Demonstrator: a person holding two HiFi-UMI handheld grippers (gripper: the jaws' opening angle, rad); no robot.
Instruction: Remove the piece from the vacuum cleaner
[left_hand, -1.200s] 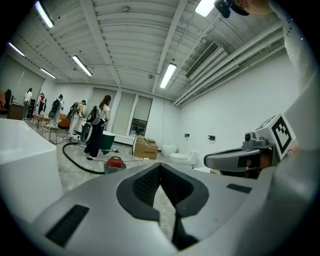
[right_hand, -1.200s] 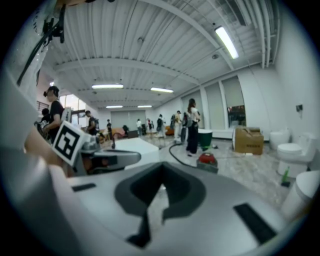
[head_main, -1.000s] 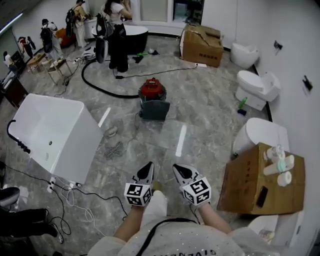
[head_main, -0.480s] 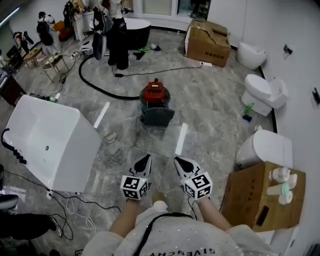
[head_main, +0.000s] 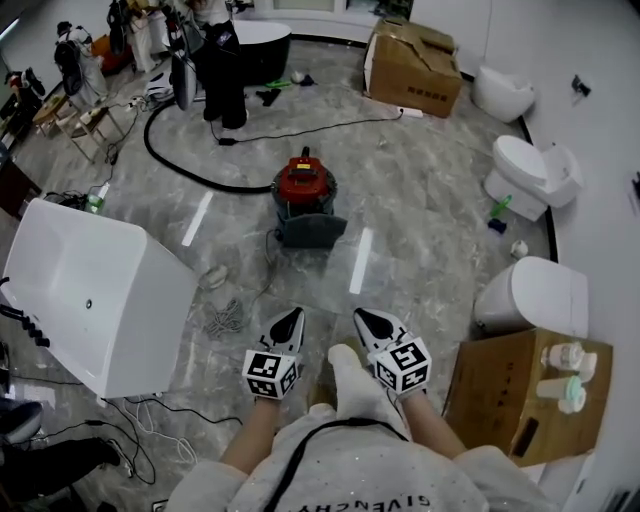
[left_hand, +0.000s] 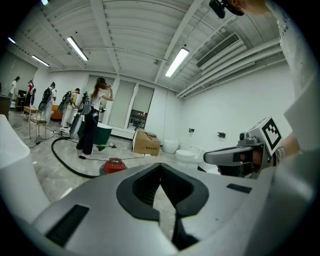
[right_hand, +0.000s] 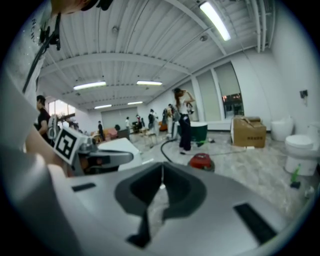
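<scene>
Well ahead of both grippers' (head_main: 295, 313) (head_main: 359, 314) closed fingers (head_main: 285, 328) stands the vacuum cleaner (head_main: 304, 192).

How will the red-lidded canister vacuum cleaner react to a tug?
Likely slides rather than tips: the red-lidded canister vacuum cleaner sits squat on the glossy marble floor. Bulky drum, so probably heavy. Its long black hose curves loosely, so probably floppy.

A glossy grey marble-patterned floor (head_main: 430, 200) spreads across the showroom. A large white rectangular bathtub (head_main: 90, 290) stands at the left. White ceramic toilets (head_main: 530, 175) line the plain white wall (head_main: 610, 40) on the right. A brown cardboard box (head_main: 412, 68) sits at the far end, near tall windows (left_hand: 135, 105). Long strip lights (left_hand: 177, 61) glow on the white ribbed ceiling (left_hand: 130, 30).
</scene>
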